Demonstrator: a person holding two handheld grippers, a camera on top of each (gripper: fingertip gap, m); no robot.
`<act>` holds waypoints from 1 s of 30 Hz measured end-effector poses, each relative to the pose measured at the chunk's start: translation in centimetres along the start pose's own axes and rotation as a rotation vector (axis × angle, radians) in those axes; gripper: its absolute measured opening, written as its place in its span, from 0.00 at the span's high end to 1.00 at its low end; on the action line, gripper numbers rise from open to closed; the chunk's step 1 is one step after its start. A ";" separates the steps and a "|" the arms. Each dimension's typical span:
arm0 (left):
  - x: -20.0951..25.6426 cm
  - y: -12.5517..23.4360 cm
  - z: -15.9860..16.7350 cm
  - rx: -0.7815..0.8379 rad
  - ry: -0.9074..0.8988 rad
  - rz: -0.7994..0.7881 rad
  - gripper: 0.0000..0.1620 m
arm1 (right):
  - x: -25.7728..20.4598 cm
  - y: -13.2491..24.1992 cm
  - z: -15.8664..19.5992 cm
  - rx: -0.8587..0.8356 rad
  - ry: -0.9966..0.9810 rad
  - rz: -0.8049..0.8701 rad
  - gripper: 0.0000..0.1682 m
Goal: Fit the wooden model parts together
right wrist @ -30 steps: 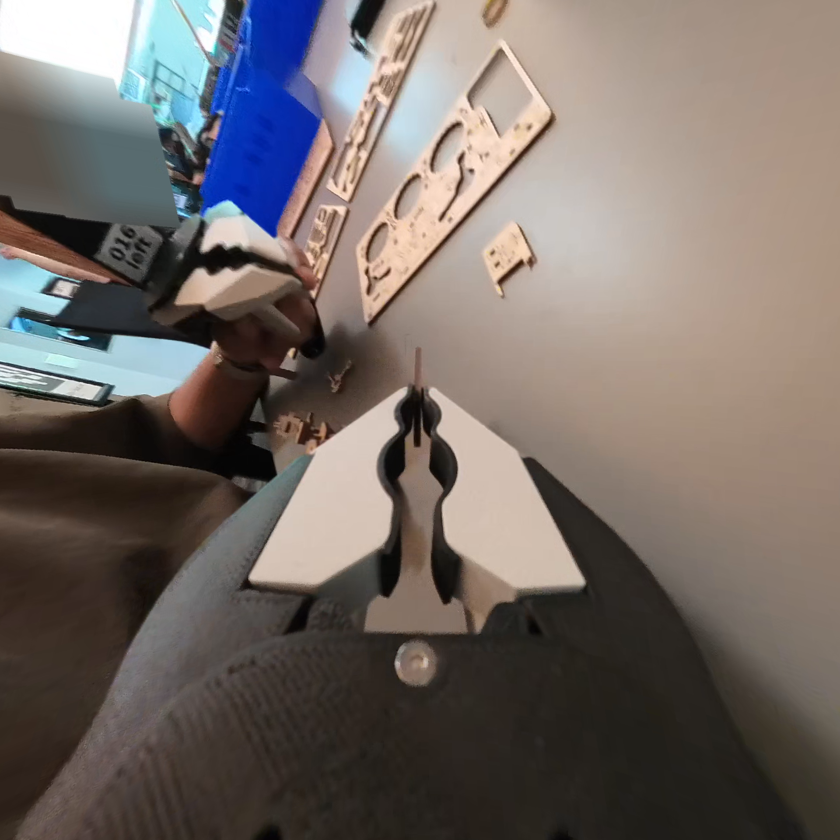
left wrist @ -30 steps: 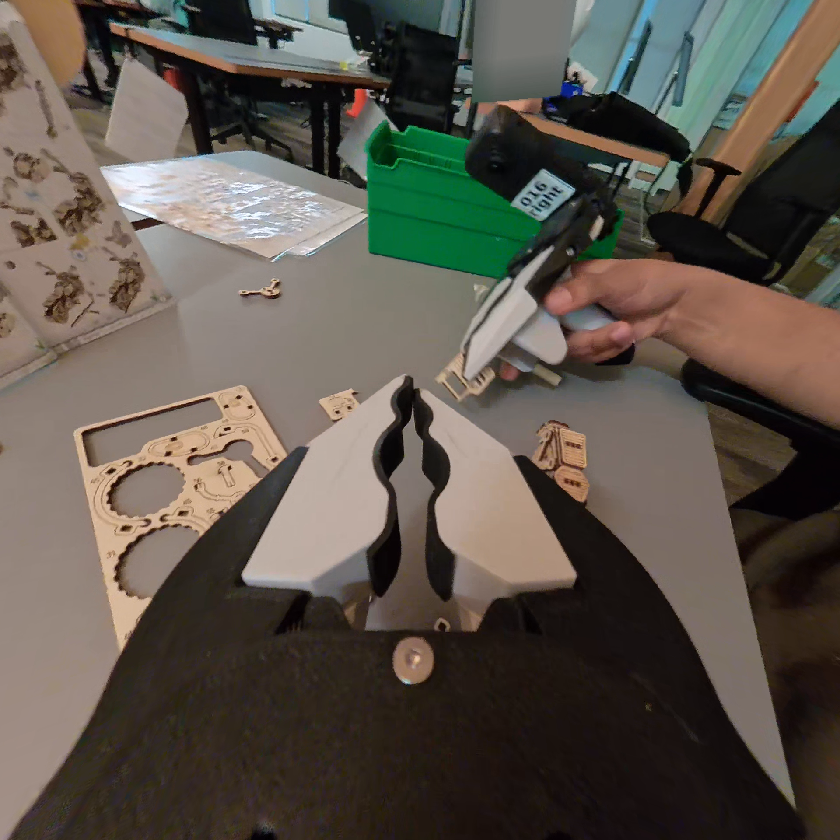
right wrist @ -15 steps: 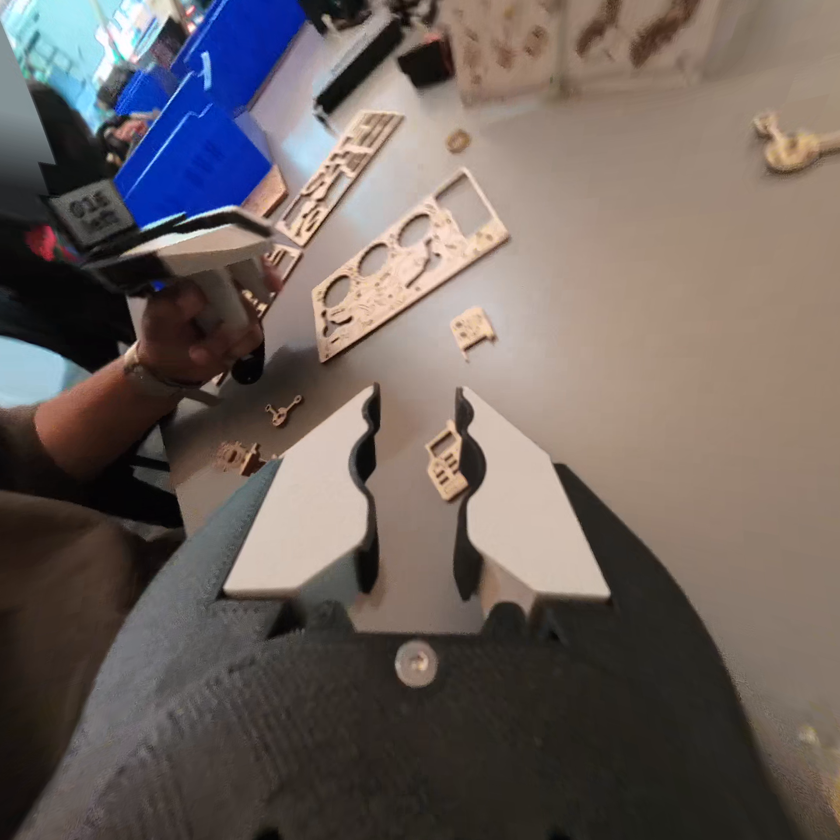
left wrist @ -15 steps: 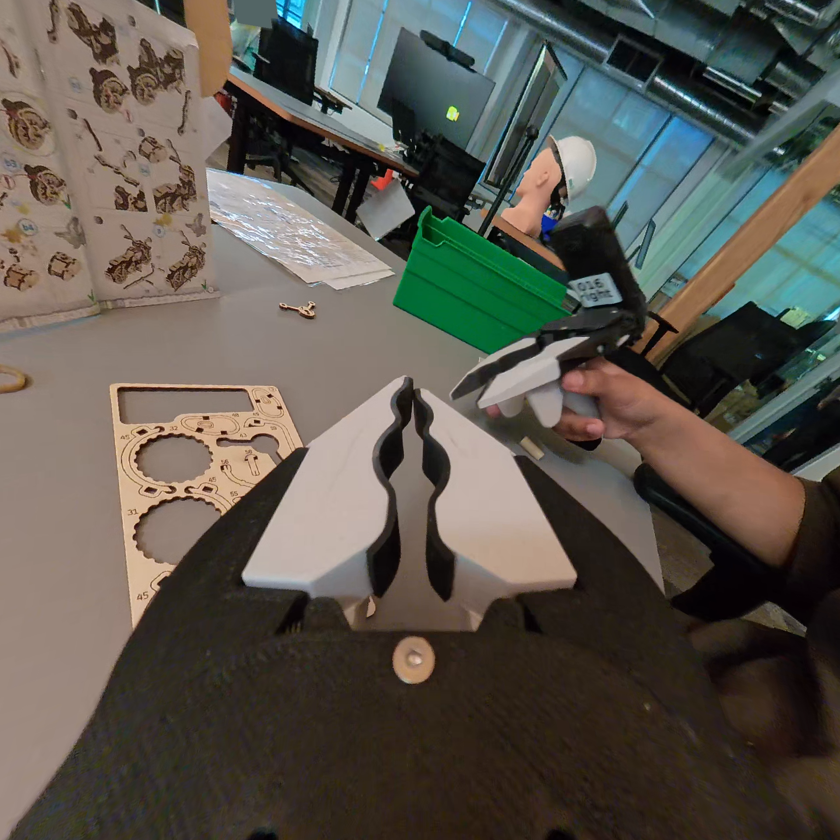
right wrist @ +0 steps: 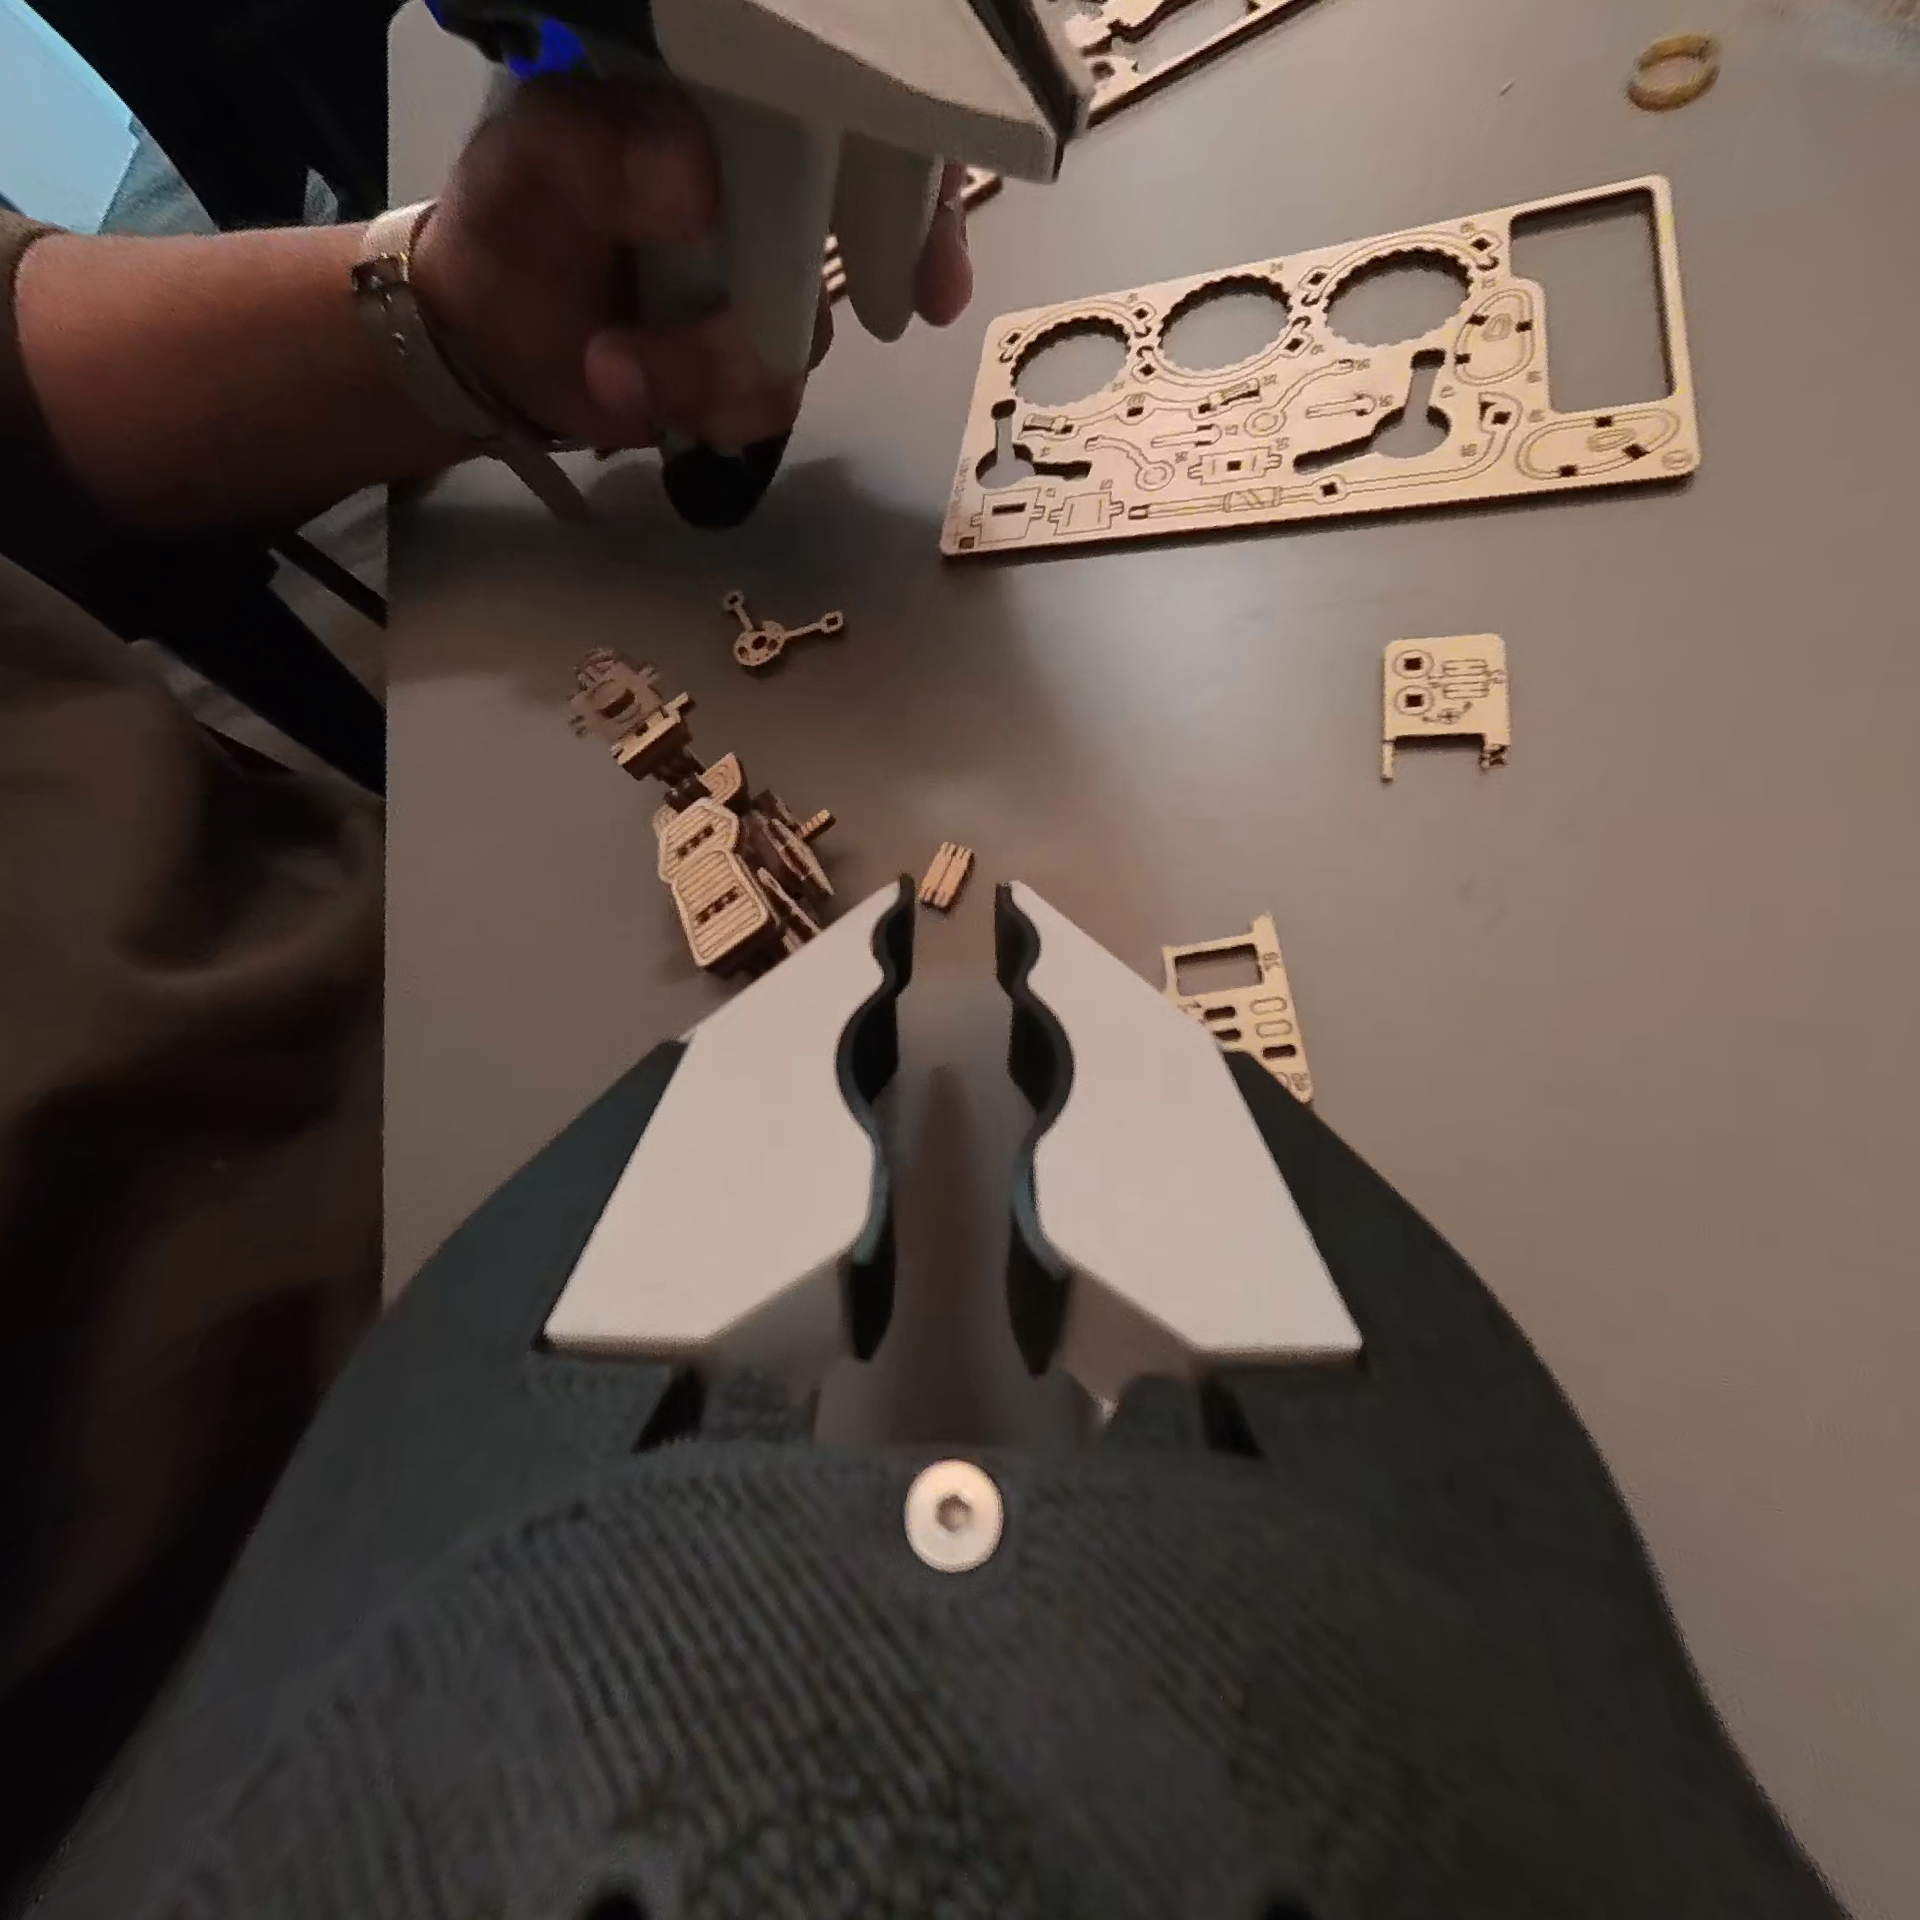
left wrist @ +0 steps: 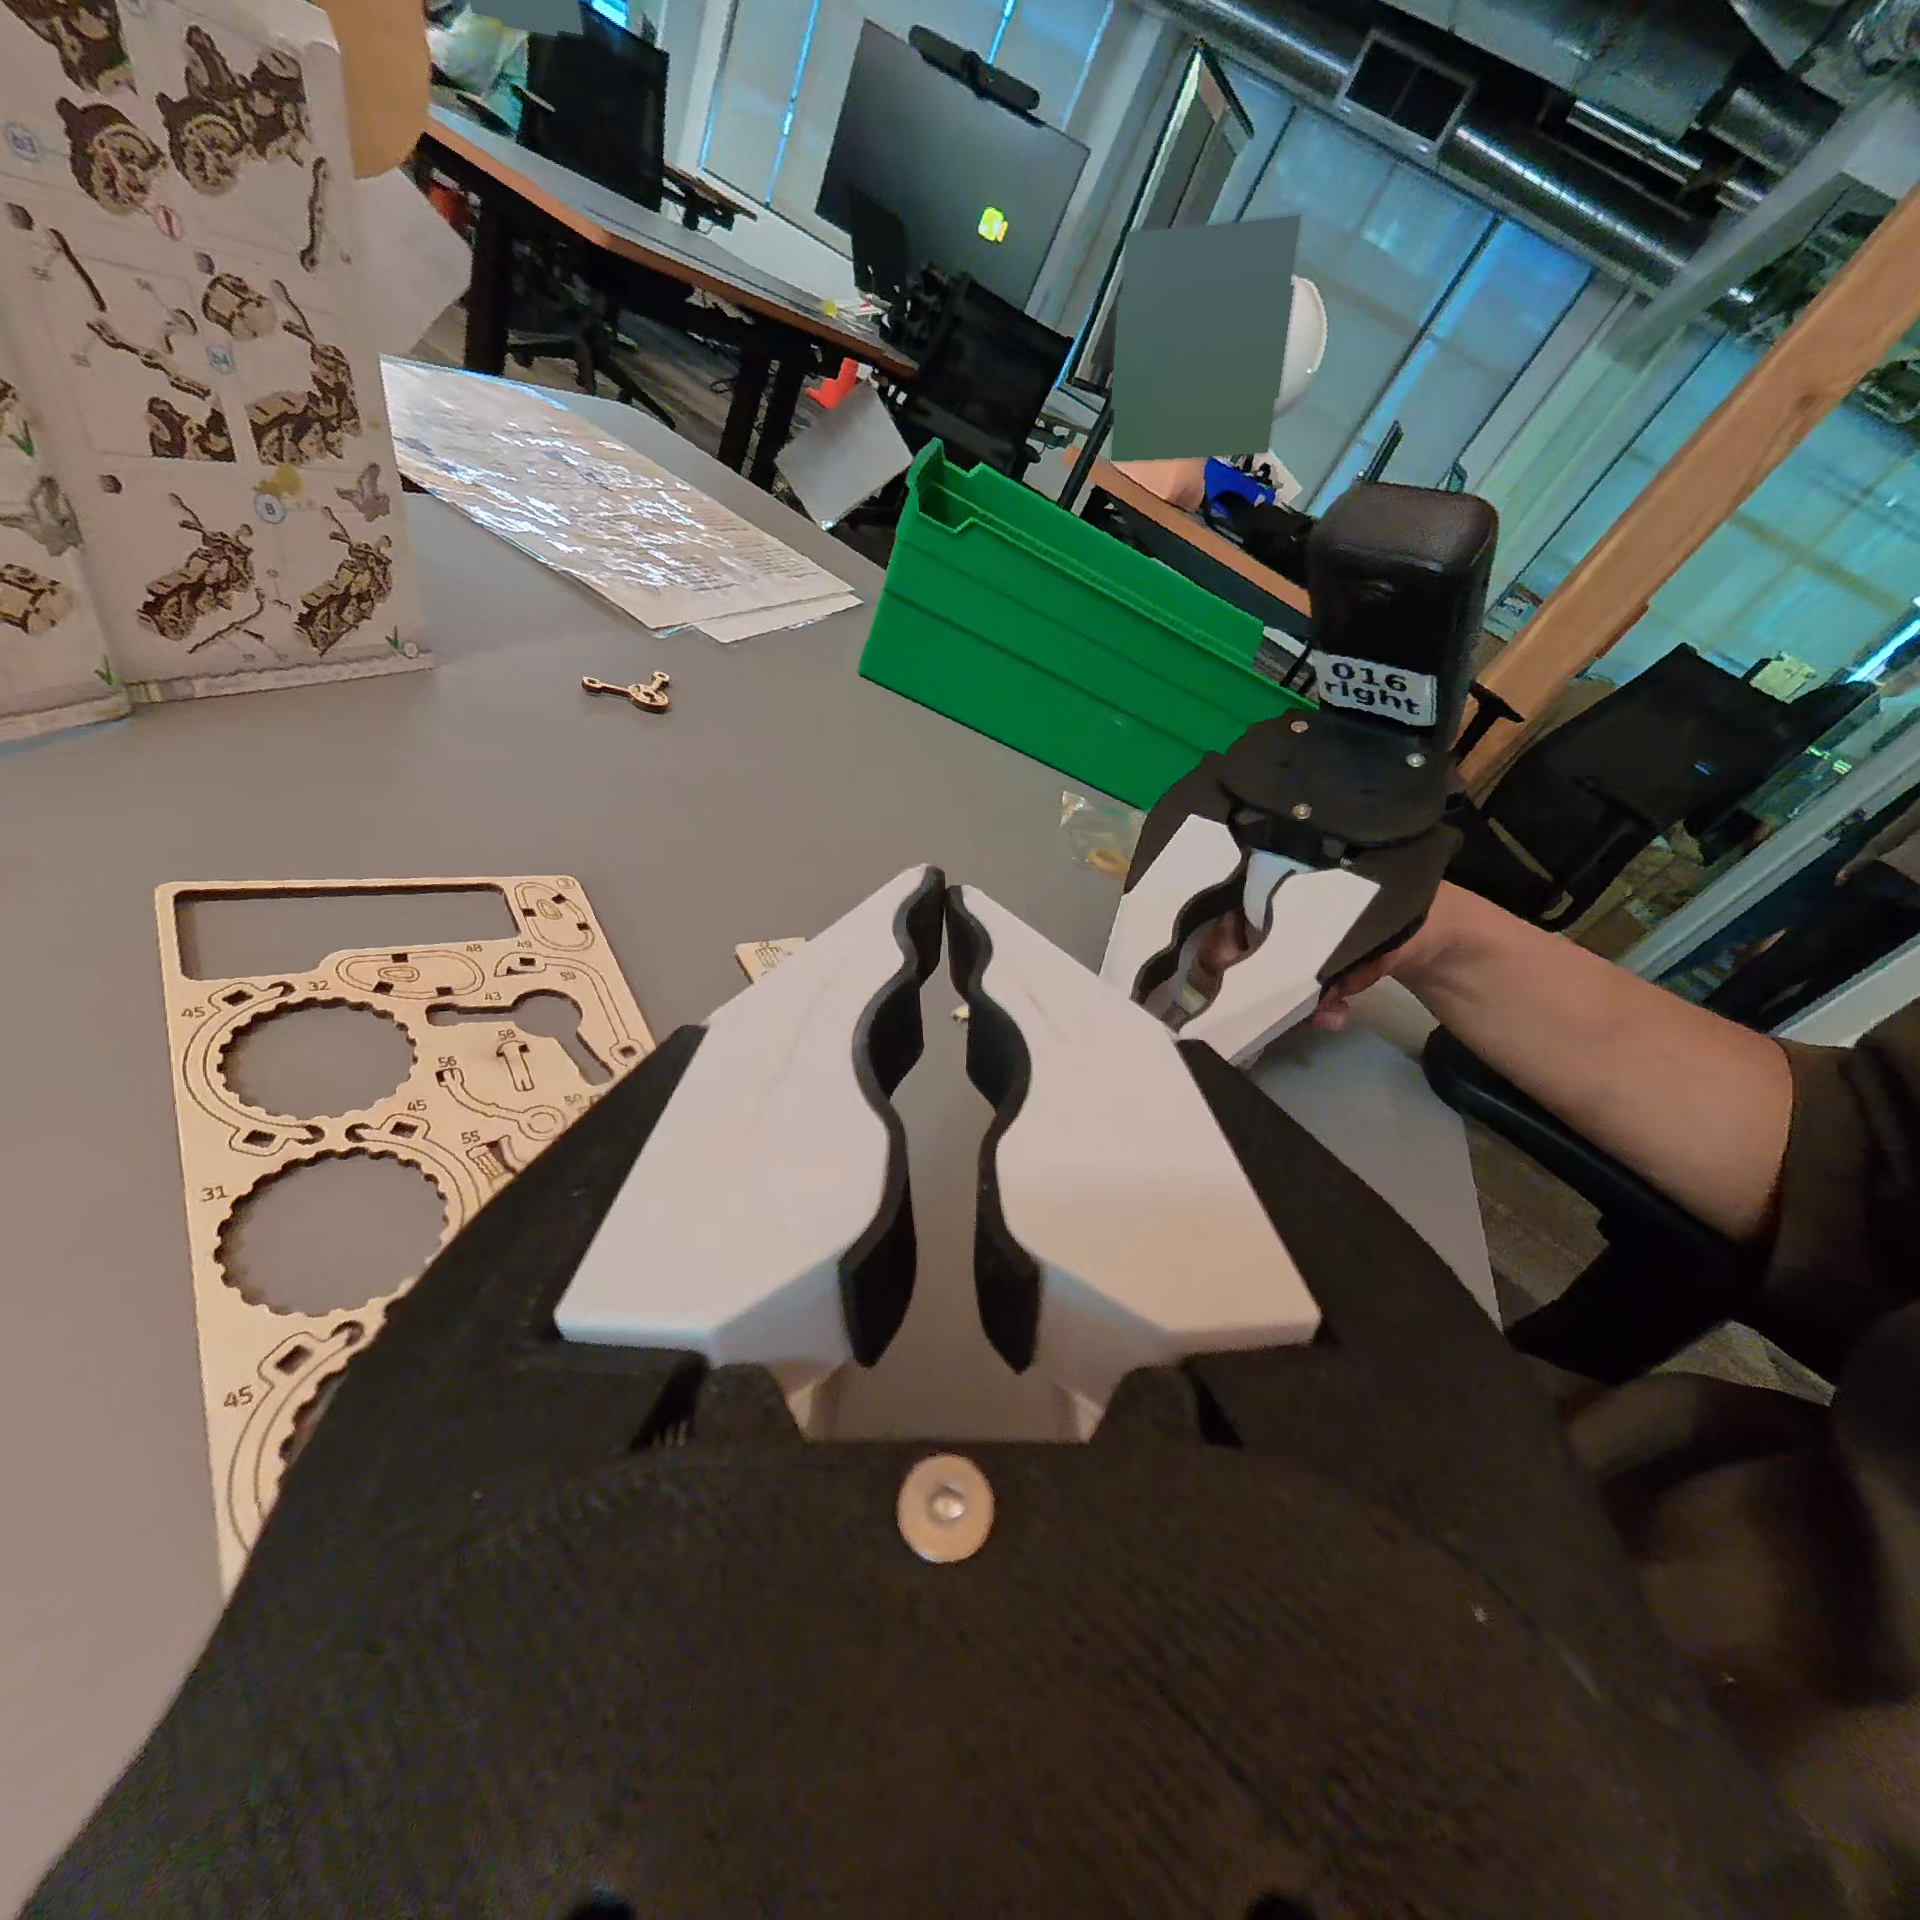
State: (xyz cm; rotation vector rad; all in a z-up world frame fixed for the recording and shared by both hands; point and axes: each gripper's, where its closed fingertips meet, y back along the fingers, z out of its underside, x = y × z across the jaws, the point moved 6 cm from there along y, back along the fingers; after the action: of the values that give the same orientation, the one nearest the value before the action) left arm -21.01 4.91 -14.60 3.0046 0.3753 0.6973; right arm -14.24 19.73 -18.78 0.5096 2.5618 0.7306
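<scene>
Left wrist view: left tongs (left wrist: pixel 943 906) nearly closed, tips almost touching, empty. Right tongs (left wrist: pixel 1195 971), centre right, now point down at the table (left wrist: pixel 727 790). Punched sheet (left wrist: pixel 343 1049) at left.

Right wrist view: right tongs (right wrist: pixel 948 902) — clamped on a thin piece a second ago — now part-open, empty. Small slat (right wrist: pixel 945 875) lies just past the tips, half-built model (right wrist: pixel 717 873) left of it. Released, so nothing joined yet. Grid piece (right wrist: pixel 1242 1003) half hidden behind a finger; edges blurred.

Slotted wooden panel (right wrist: pixel 1242 1013) half behind tongs
</scene>
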 end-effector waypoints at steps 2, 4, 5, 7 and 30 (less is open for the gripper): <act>0.3 -0.2 0.3 -0.028 -0.017 0.015 1.00 | 0.3 -0.1 0.1 0.000 0.001 0.016 0.91; 0.9 -0.6 1.0 -0.092 -0.049 0.030 0.99 | 0.5 0.0 0.0 0.024 -0.012 0.018 0.92; 1.2 -0.8 1.5 -0.126 -0.063 0.036 0.97 | 0.7 0.1 -0.1 0.041 -0.021 0.016 0.92; 2.0 -1.3 2.2 -0.175 -0.084 0.066 0.95 | 0.8 0.3 -0.3 0.074 -0.035 0.011 0.91; 1.3 -1.2 2.1 -0.162 -0.065 0.038 0.95 | 0.6 -0.6 0.2 0.017 0.053 0.093 0.91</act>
State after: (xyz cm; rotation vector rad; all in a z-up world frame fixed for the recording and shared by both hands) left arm -19.20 6.49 -16.05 2.8793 0.2471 0.6000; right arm -14.83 19.61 -19.41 0.6269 2.6095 0.7645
